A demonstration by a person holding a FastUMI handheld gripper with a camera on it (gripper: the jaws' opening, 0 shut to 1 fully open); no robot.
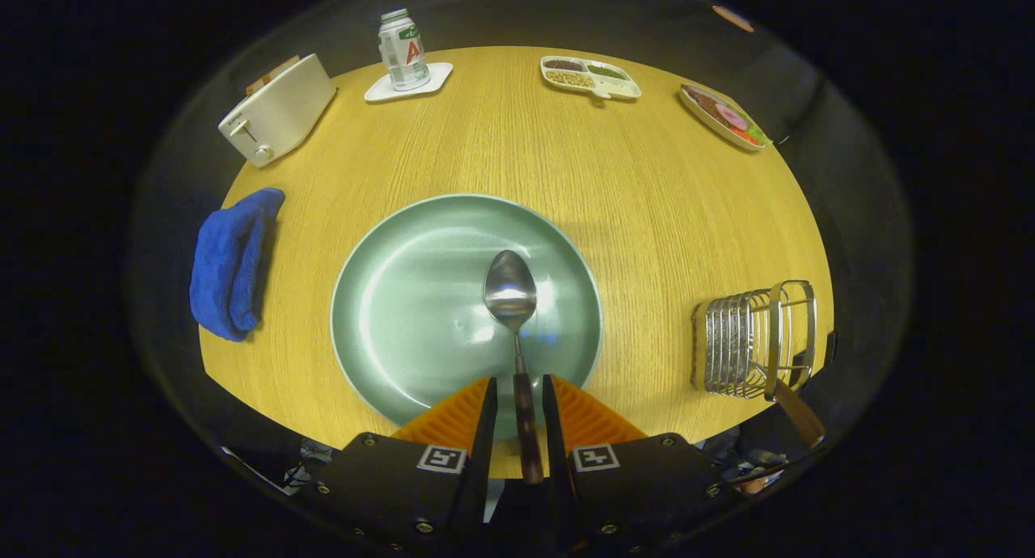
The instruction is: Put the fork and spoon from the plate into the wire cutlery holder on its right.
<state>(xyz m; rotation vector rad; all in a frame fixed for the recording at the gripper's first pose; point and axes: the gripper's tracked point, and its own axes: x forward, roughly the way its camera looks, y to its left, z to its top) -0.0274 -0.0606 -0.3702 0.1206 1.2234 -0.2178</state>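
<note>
A pale green plate lies on the wooden table just ahead of my fingers. A metal spoon rests with its bowl on the plate and its dark brown handle running back over the near rim. My gripper straddles that handle: the fingers stand narrowly apart, with a thin gap showing on each side, so they do not press on it. The wire cutlery holder stands to the right of the plate. A brown-handled utensil sticks out of its near side, its head hidden among the wires.
A blue cloth lies left of the plate. Along the far side stand a white toaster, a can on a white coaster, a divided snack tray and a dish of food. The table edge runs close behind the holder.
</note>
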